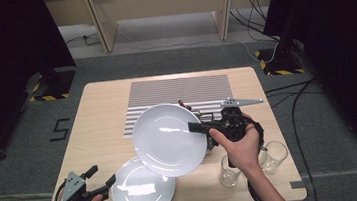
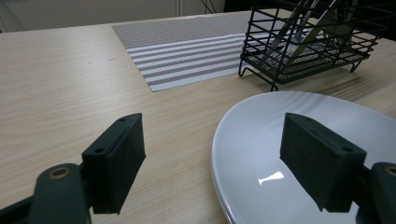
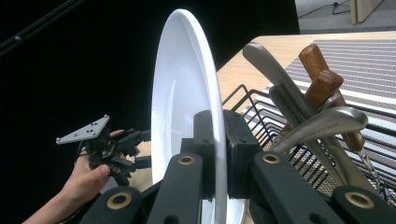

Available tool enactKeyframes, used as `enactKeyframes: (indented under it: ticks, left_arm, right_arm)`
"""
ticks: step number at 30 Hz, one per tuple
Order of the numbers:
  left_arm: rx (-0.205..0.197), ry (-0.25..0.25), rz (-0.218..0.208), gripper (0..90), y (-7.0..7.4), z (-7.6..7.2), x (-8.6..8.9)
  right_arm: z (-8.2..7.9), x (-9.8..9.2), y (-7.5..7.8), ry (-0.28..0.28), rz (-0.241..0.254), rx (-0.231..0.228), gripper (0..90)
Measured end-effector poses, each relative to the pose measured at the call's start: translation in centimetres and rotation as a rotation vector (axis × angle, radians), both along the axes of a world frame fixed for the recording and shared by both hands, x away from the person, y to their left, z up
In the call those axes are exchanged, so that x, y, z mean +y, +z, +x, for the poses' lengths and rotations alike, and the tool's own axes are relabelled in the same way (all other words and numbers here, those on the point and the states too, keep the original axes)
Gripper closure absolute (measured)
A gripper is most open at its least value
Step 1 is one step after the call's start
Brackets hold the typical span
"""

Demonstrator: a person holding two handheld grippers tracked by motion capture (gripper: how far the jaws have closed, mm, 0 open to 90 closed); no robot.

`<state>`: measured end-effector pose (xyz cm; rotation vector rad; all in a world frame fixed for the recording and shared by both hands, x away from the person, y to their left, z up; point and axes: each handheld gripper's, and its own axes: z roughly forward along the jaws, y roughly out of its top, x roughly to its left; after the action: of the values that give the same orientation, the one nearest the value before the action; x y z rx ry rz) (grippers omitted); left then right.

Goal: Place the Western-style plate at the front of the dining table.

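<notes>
A white plate (image 1: 165, 139) hangs tilted above the table, and my right gripper (image 1: 194, 127) is shut on its right rim. In the right gripper view this plate (image 3: 184, 88) stands on edge with the jaws (image 3: 218, 149) pinching its rim. A second white plate (image 1: 143, 188) lies flat near the table's front edge. My left gripper (image 1: 103, 174) rests open just left of it. In the left gripper view the open jaws (image 2: 215, 135) straddle the left rim of that plate (image 2: 266, 140) without touching it.
A black wire basket (image 2: 303, 51) with metal and wooden-handled cutlery (image 3: 308, 116) stands on a striped placemat (image 1: 181, 95), partly hidden behind the raised plate. Two empty glasses (image 1: 229, 171) (image 1: 275, 155) stand at the front right, beside my right forearm.
</notes>
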<state>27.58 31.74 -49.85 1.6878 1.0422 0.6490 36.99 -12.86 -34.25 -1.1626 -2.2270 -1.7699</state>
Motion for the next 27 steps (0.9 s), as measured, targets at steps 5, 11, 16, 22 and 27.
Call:
enactKeyframes:
  ticks: [5,11,16,22,27]
  left_arm:
    - [-0.003,0.000,0.005,21.9,0.01,0.00,-0.05]
    - [-0.002,0.002,0.009,21.9,0.00,0.00,-0.02]
    - [-0.002,-0.001,0.012,21.8,-0.01,0.02,-0.04]
    - [0.000,-0.002,0.014,22.0,-0.04,0.02,-0.04]
    - [0.000,-0.003,0.017,22.0,-0.07,0.05,-0.07]
  right_arm:
    - [0.14,-0.14,0.15,-0.005,0.006,0.001,85.3]
    - [0.29,-0.26,0.31,-0.009,0.011,0.002,85.3]
    - [0.49,-0.40,0.53,-0.014,0.016,-0.001,85.3]
    - [0.76,-0.50,0.63,-0.023,0.019,0.001,85.3]
    - [0.86,-0.61,0.71,-0.032,0.021,-0.005,85.3]
